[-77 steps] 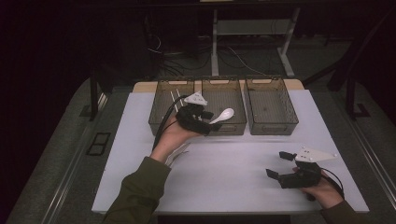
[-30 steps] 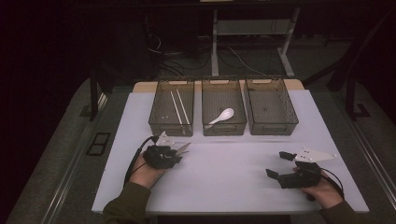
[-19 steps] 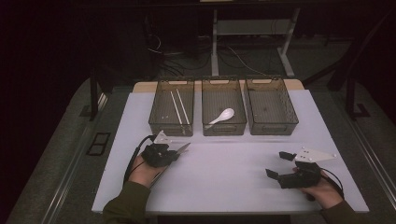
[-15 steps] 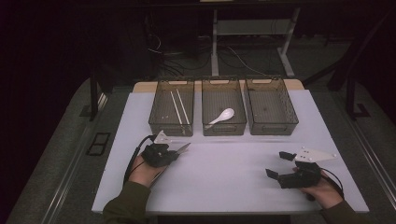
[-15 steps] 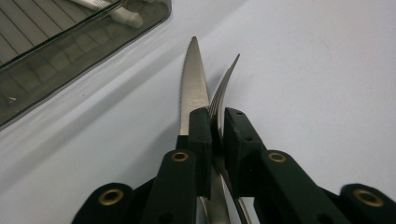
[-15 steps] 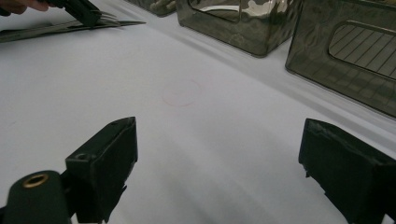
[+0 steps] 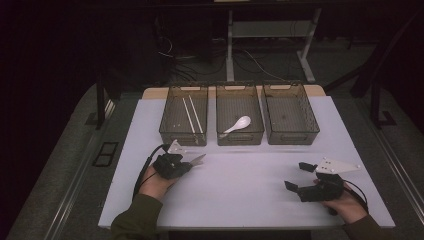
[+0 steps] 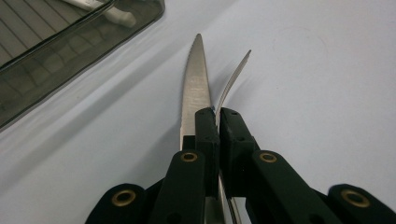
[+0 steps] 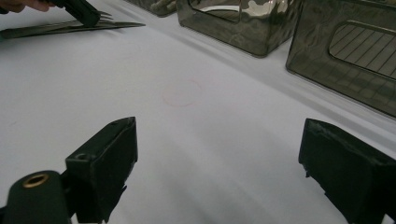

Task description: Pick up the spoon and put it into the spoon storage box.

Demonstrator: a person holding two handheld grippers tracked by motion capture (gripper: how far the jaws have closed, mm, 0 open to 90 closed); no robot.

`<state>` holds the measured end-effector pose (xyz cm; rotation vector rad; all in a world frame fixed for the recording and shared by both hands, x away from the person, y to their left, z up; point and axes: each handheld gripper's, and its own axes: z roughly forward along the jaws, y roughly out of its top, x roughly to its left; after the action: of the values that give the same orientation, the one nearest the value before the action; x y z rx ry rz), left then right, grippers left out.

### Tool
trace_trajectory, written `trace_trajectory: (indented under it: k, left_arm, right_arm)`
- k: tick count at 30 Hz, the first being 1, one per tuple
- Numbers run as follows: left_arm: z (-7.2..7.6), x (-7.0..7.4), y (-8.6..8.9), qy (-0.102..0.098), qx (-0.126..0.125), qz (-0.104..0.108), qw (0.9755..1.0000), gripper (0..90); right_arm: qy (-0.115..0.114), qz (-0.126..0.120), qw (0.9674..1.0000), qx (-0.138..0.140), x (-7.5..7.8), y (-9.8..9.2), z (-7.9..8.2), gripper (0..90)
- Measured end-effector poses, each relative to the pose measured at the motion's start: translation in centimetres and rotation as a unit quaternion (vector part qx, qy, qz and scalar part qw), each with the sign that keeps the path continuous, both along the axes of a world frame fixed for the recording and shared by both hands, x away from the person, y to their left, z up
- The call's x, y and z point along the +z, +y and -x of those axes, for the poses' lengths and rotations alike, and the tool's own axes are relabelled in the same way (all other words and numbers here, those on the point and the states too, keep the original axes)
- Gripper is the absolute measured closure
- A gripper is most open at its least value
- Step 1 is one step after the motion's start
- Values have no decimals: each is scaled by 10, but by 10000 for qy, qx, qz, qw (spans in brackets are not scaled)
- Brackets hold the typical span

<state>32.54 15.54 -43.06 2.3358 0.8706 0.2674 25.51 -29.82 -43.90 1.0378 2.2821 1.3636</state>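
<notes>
White table [image 7: 240,190]; left hand-held gripper [image 8: 217,116] clamps knife [image 8: 195,88], fork [image 8: 233,77].

My left gripper [image 8: 217,121] covers the handles of the knife [image 8: 195,88] and fork [image 8: 232,79], and the picture's bottom edge cuts them off. In my right gripper view the far bins [image 9: 345,56] run off the top edge. From above, the specks in the left bin [image 7: 183,117] are too small to tell.

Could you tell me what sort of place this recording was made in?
Probably a lab set up for recording cutlery sorting: a white table with three bins, cables on the dark floor behind, and a knife in the left claw.
</notes>
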Motion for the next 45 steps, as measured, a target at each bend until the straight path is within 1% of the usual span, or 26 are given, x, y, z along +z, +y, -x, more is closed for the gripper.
trace_trajectory:
  k: [3, 7, 8, 11, 13, 15, 16, 18, 21, 22, 24, 25, 28, 31, 33, 35, 36, 38, 39, 43, 45]
  left_arm:
    - [1, 5, 0, -6, -46, 20, 10000, 862]
    - [3, 10, -2, -26, -77, 146, 9999, 865]
    - [4, 12, -3, -3, -60, 192, 9998, 865]
    - [6, 16, -6, -23, -117, 246, 9996, 866]
    - [6, 19, -8, -41, -132, 386, 9992, 866]
    - [7, 24, -11, -93, -153, 542, 9984, 867]
    - [7, 27, -13, -122, -116, 585, 9981, 867]
    - [7, 32, -17, -203, -150, 639, 9976, 867]
    - [5, 37, -23, -273, -194, 754, 9966, 867]
    - [4, 38, -25, -283, -201, 800, 9962, 866]
    - [4, 41, -30, -325, -244, 898, 9951, 866]
    - [3, 43, -32, -365, -257, 934, 9946, 866]
    - [2, 48, -40, -494, -279, 1036, 9930, 866]
    - [0, 53, -48, -562, -363, 1131, 9913, 866]
    - [-1, 55, -55, -569, -476, 1212, 9899, 866]
    - [-2, 56, -61, -536, -579, 1265, 9888, 866]
    - [-3, 56, -64, -534, -659, 1287, 9881, 866]
    - [-3, 56, -71, -505, -813, 1273, 9872, 866]
    - [-2, 56, -74, -485, -911, 1282, 9864, 866]
    - [0, 56, -87, -364, -1238, 1313, 9829, 866]
    - [1, 55, -96, -285, -1408, 1309, 9809, 866]
  right_arm:
    - [9, -7, 10000, -1, 0, 0, 0, 115]
    - [81, -87, 9999, 24, 0, -1, -1, 115]
    - [102, -112, 9999, 13, 1, -1, -1, 115]
    - [149, -254, 9996, -24, 2, -3, -2, 114]
    - [196, -315, 9993, -78, 3, -4, -3, 115]
    - [268, -400, 9988, -31, 5, -4, -4, 115]
    - [322, -407, 9987, -13, 7, -4, -4, 115]
    - [413, -412, 9982, 98, 9, -4, -5, 115]
    - [405, -326, 9982, 287, 13, -2, -6, 115]
    - [440, -342, 9978, 371, 14, -1, -7, 115]
    - [527, -473, 9959, 563, 16, 0, -8, 125]
    - [581, -536, 9950, 613, 17, 1, -9, 149]
    - [697, -688, 9931, 647, 18, 3, -13, 156]
    - [722, -725, 9925, 672, 19, 8, -16, 182]
    - [717, -726, 9923, 707, 20, 13, -18, 183]
    - [726, -710, 9918, 770, 21, 17, -19, 188]
    - [698, -678, 9920, 808, 22, 18, -20, 188]
    - [623, -615, 9923, 877, 24, 21, -21, 237]
    - [594, -618, 9923, 889, 26, 22, -21, 246]
    - [453, -644, 9912, 1060, 34, 26, -23, 391]
    - [413, -605, 9904, 1174, 37, 30, -25, 454]
